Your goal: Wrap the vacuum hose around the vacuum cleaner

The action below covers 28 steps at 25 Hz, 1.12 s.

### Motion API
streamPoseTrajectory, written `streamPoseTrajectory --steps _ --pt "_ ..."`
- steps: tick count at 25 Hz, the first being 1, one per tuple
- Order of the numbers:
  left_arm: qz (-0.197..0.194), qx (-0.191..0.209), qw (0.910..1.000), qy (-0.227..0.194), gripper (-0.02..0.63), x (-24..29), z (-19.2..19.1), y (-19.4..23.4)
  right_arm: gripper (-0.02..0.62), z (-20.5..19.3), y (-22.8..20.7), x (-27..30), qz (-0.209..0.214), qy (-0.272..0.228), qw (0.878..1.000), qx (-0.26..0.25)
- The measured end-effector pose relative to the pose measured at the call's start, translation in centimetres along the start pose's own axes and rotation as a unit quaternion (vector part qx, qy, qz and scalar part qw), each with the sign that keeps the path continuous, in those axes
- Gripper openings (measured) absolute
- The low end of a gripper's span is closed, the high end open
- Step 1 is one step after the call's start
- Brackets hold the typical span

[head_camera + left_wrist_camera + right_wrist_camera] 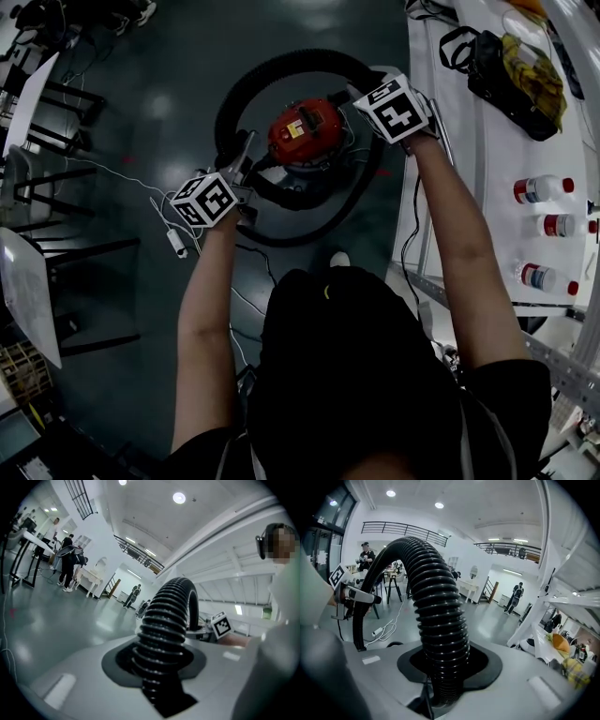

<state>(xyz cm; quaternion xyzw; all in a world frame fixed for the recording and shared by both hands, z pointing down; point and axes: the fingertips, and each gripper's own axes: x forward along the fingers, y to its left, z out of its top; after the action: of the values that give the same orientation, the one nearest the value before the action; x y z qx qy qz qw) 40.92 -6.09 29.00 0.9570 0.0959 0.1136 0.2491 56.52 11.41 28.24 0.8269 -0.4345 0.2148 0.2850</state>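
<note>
Grey floor (pixel 141 122): lies well below both grippers and carries the machine.
White table (pixel 487 159): just outside the right gripper (pixel 364 91), with bottles (pixel 542 190) on it; likely no part of the job.
Black vacuum hose (pixel 246 82): one wide ring, arching from the right gripper across the far side to the left gripper (pixel 246 157), then on nearer the person. It is held at two points, probably so the stiff ribbed coil keeps its curve.
Red vacuum cleaner (pixel 305 129): on the floor between and below the grippers, inside the ring, so the hose can settle round it.
Left gripper: jaws clamped on the hose.
Right gripper: jaws likewise pinching the hose.
</note>
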Motion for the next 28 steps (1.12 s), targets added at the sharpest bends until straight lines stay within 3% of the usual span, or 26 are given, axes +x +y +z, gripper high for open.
streamPoseTrajectory --steps 6,11,15,19,24,25,26,28 --pt "0.043 0.040 0.9975 0.041 0.216 -0.3 -1.6 1.2 0.138 0.0 -1.2 -1.0 -0.009 0.008 1.000 -0.010" --pt "0.092 0.111 0.9866 0.077 0.334 -0.4 -0.1 3.3 0.140 0.8 -1.2 -1.3 -0.017 0.001 1.000 -0.021" --pt "0.084 0.222 0.9637 0.123 0.389 0.0 1.2 2.8 0.140 1.0 -0.5 -1.5 -0.019 0.008 0.999 -0.024" --pt "0.065 0.321 0.9368 0.124 0.393 1.0 4.3 1.6 0.139 1.9 -0.1 -1.2 -0.027 0.014 0.999 -0.043" --pt "0.016 0.458 0.8771 0.144 0.391 2.9 6.5 -1.4 0.140 2.2 1.9 -0.3 -0.034 0.043 0.996 -0.074" --pt "-0.001 0.469 0.8708 0.147 0.390 3.5 6.5 -2.2 0.141 2.2 2.4 0.0 -0.033 0.048 0.995 -0.078" --pt "-0.019 0.470 0.8699 0.149 0.387 4.0 6.4 -3.0 0.141 2.3 2.9 0.2 -0.031 0.053 0.995 -0.081" --pt "-0.050 0.457 0.8746 0.154 0.381 4.8 6.0 -4.3 0.141 2.5 3.8 0.5 -0.026 0.058 0.995 -0.083"
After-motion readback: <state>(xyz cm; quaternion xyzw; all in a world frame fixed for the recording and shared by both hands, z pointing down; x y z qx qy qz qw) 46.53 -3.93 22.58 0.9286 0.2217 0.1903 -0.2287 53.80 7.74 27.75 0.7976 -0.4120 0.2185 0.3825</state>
